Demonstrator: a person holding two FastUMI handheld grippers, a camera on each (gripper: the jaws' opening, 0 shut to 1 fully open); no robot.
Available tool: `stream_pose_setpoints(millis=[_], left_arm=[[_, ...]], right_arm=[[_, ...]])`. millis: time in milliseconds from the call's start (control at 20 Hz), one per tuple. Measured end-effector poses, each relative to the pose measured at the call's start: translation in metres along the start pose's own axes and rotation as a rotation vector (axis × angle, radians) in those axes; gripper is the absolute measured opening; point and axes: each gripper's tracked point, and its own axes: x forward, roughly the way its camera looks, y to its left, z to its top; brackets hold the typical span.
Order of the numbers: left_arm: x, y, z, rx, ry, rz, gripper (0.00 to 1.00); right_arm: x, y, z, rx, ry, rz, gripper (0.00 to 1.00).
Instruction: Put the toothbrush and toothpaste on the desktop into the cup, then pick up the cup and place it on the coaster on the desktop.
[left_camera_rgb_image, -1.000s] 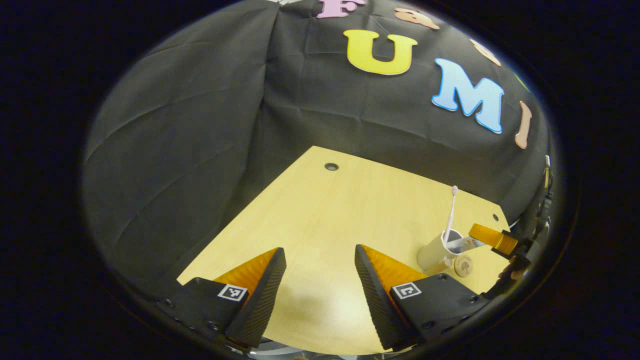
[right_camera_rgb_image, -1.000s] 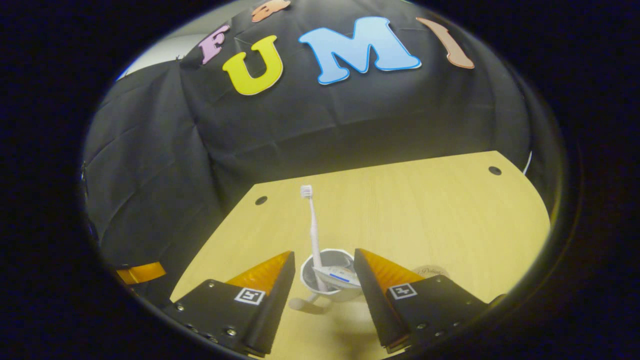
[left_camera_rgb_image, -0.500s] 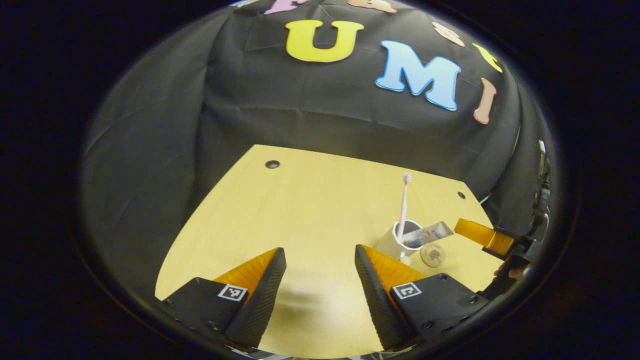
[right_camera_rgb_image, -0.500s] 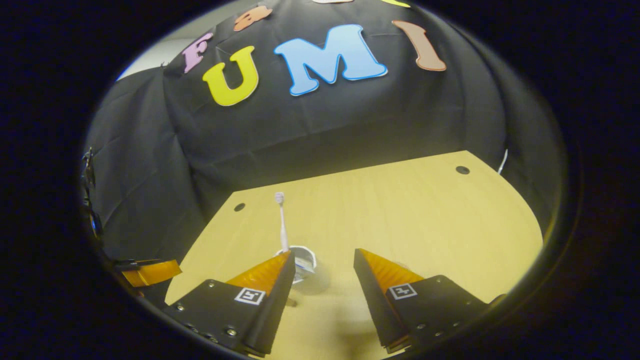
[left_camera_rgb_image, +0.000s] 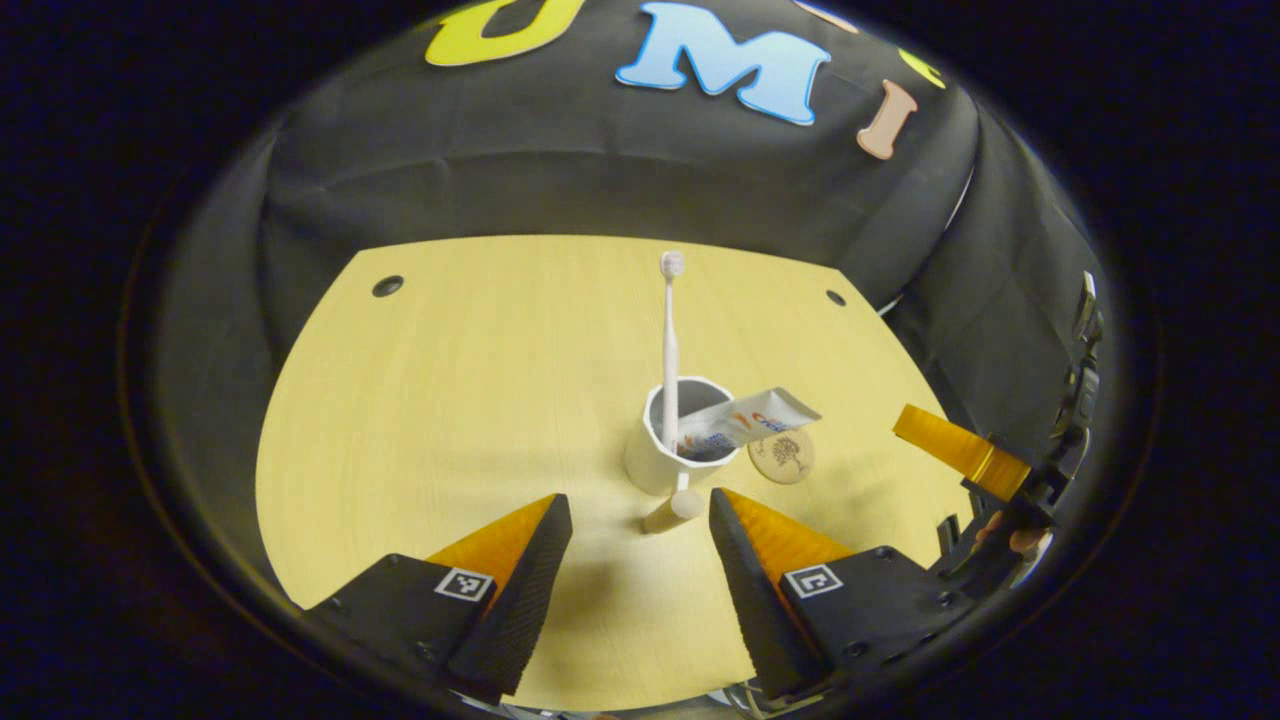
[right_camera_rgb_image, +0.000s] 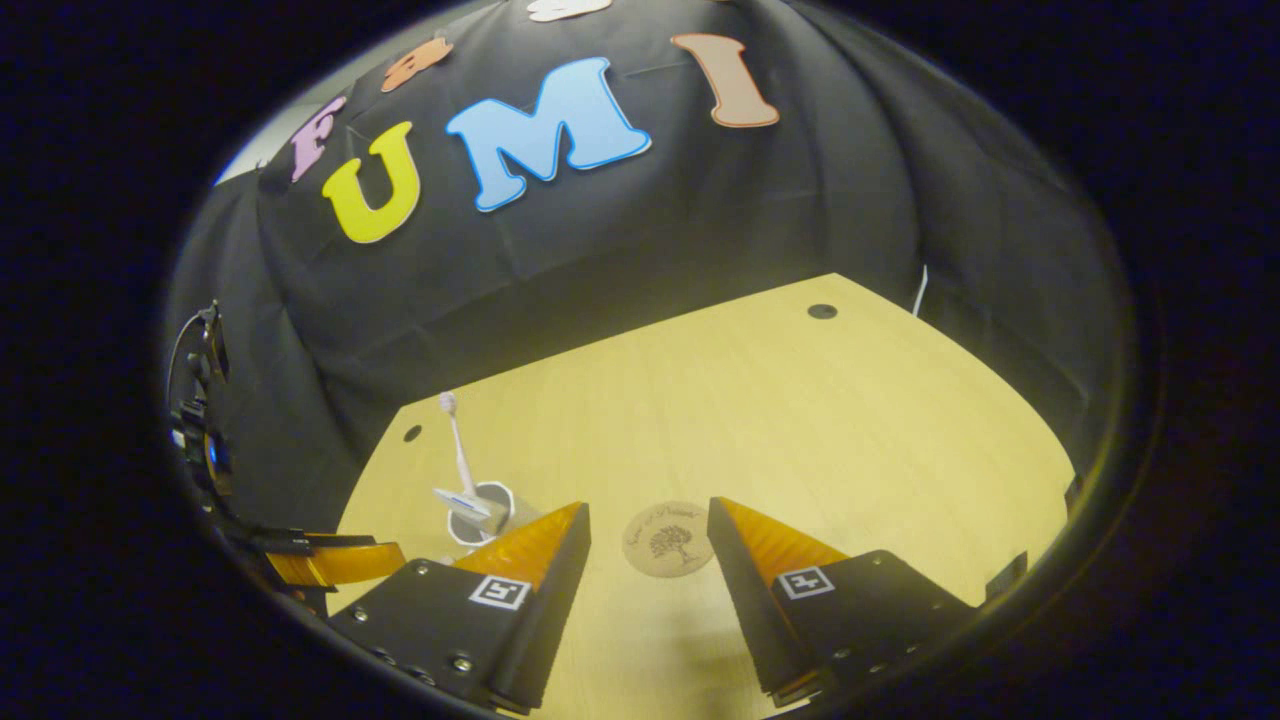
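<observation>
L gripper (left_camera_rgb_image: 632, 520): fingers spread, nothing between them, hovering low over desktop (left_camera_rgb_image: 450, 400), pointed at cup (left_camera_rgb_image: 665, 445). R gripper (right_camera_rgb_image: 648, 530): also spread wide, empty, coaster (right_camera_rgb_image: 668, 539) sits framed in the gap just ahead. In left gripper view the R gripper shows off at the right edge w/ the hand holding it.

Task items: toothbrush (left_camera_rgb_image: 669, 340) stands upright in cup, head up. Toothpaste (left_camera_rgb_image: 745, 422) is in cup too, leaning out over the rim toward coaster (left_camera_rgb_image: 781, 456). Cup stands on desktop just beside coaster, not on it. So part 1 reads as done; cup-to-coaster is what's left.

Risks (judgement):
- Cup has a small handle on the near side; pinching the handle or thin rim off-centre could tilt it and tip it.
- Toothpaste overhangs far; a jerk or a finger bump could flip it out.
- Tall brush makes the load top-heavy; a fast lift may sway it.
- Coaster is small, so an off-centre set-down leaves cup half on the edge.

Vs 1.0 s ago: R gripper had cup right between its fingers, now it has swung right onto coaster, cup off to its left (right_camera_rgb_image: 480, 512). L gripper has turned so cup moves from right edge to centre. Cup, brush, paste unchanged.
</observation>
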Motion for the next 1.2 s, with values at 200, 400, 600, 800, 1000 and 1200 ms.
stream_pose_setpoints(millis=[200,400,600,800,1000,1200], left_arm=[[0.021,-0.009,-0.012,0.048,0.157,-0.018,0.90],[0.042,-0.012,-0.019,0.080,0.273,-0.002,0.90],[0.058,-0.015,-0.020,0.143,0.360,0.019,0.89],[0.072,-0.018,-0.022,0.164,0.415,0.037,0.90],[0.084,-0.018,-0.025,0.175,0.453,0.061,0.90],[0.092,-0.022,-0.029,0.177,0.469,0.054,0.66]], right_arm=[[-0.006,-0.020,-0.010,0.038,0.022,-0.026,0.74],[-0.011,-0.035,-0.014,0.062,0.030,-0.041,0.75],[-0.015,-0.049,-0.020,0.084,0.045,-0.050,0.75],[-0.018,-0.068,-0.023,0.104,0.047,-0.070,0.75],[-0.022,-0.088,-0.024,0.147,0.048,-0.097,0.75],[-0.024,-0.100,-0.026,0.170,0.053,-0.113,0.75]])
